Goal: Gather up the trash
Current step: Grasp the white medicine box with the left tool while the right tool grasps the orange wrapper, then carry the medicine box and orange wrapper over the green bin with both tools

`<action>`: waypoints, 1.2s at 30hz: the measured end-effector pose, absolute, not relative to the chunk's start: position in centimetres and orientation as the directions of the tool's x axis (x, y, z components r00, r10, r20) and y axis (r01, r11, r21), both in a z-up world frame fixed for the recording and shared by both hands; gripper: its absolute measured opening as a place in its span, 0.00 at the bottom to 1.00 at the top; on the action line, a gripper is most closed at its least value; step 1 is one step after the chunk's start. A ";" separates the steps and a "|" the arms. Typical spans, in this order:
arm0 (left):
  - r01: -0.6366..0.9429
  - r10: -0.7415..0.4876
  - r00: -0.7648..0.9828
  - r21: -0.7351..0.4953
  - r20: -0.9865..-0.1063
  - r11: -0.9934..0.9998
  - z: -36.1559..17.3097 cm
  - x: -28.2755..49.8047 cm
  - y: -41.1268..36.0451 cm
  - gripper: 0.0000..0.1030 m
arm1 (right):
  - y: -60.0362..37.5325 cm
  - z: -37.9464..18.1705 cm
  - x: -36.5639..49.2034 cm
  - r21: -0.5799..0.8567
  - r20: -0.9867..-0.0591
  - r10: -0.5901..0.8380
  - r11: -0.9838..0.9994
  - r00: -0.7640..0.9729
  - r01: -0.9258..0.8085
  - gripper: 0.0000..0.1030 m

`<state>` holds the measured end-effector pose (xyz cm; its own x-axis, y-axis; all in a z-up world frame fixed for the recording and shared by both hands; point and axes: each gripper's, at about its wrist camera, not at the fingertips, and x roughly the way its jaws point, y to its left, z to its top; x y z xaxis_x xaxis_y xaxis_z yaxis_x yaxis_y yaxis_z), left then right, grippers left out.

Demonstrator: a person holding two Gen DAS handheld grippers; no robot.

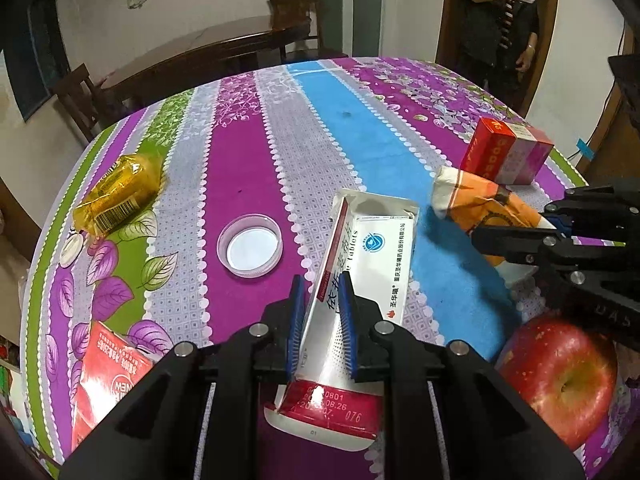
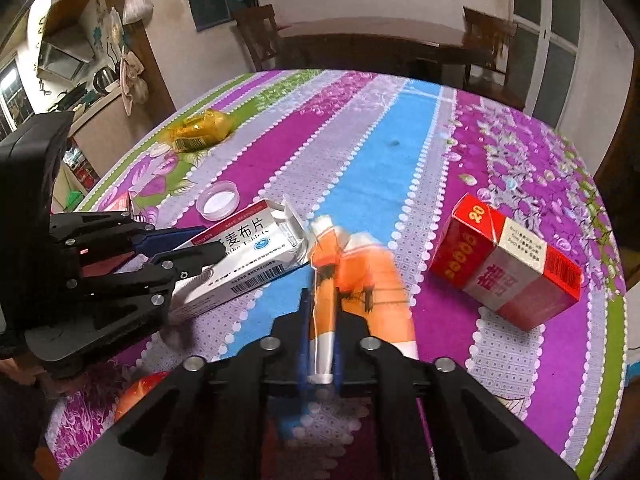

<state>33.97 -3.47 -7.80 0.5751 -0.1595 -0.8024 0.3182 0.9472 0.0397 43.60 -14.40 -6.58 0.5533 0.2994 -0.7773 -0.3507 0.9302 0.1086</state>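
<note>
My left gripper (image 1: 322,286) is shut on a white and red tablet box (image 1: 362,264) with an open end flap, held over the table; it also shows in the right wrist view (image 2: 244,258). My right gripper (image 2: 322,300) is shut on an orange and white crumpled wrapper (image 2: 356,276), blurred in that view; the wrapper also shows in the left wrist view (image 1: 480,204), where the right gripper (image 1: 516,232) comes in from the right. A red cigarette pack (image 2: 504,268) lies to the right. A yellow wrapper (image 1: 118,194) lies far left.
A clear plastic lid (image 1: 250,247) sits on the striped tablecloth (image 1: 248,168). A red apple (image 1: 560,376) is at the near right, a red box (image 1: 106,376) at the near left. A person (image 1: 498,16) stands beyond the table; wooden chairs and a dark table stand behind.
</note>
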 end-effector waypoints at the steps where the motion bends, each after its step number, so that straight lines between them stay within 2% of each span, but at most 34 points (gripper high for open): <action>1: 0.315 -0.157 0.579 0.042 -0.800 0.948 -7.8 33.9 -3.5 0.14 | -14.5 -6.4 43.4 0.108 -0.771 0.301 0.930 0.562 -0.350 0.08; 6: 0.292 -0.149 0.603 0.043 -0.783 0.955 -7.5 33.3 -3.4 0.08 | -15.2 -5.5 41.7 0.094 -0.719 0.289 0.941 0.632 -0.324 0.08; 23: 0.226 -0.148 0.655 0.006 -0.741 0.974 -6.6 31.1 -2.2 0.07 | -16.6 -3.3 37.7 0.070 -0.648 0.254 0.959 0.718 -0.276 0.08; 30: 0.184 -0.139 0.711 -0.009 -0.689 0.983 -4.9 29.0 -0.9 0.07 | -16.6 -2.2 34.9 0.040 -0.608 0.230 0.965 0.760 -0.260 0.08; 36: 0.139 -0.117 0.789 -0.009 -0.604 0.990 -2.2 25.8 -0.4 0.07 | -16.9 -1.0 31.9 0.014 -0.560 0.202 0.972 0.804 -0.235 0.09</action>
<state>25.84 -0.36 -2.17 0.7888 -0.1166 -0.6035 0.1392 0.9902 -0.0094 31.94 -16.88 -1.05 0.8035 0.2025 -0.5598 -0.2349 0.9719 0.0144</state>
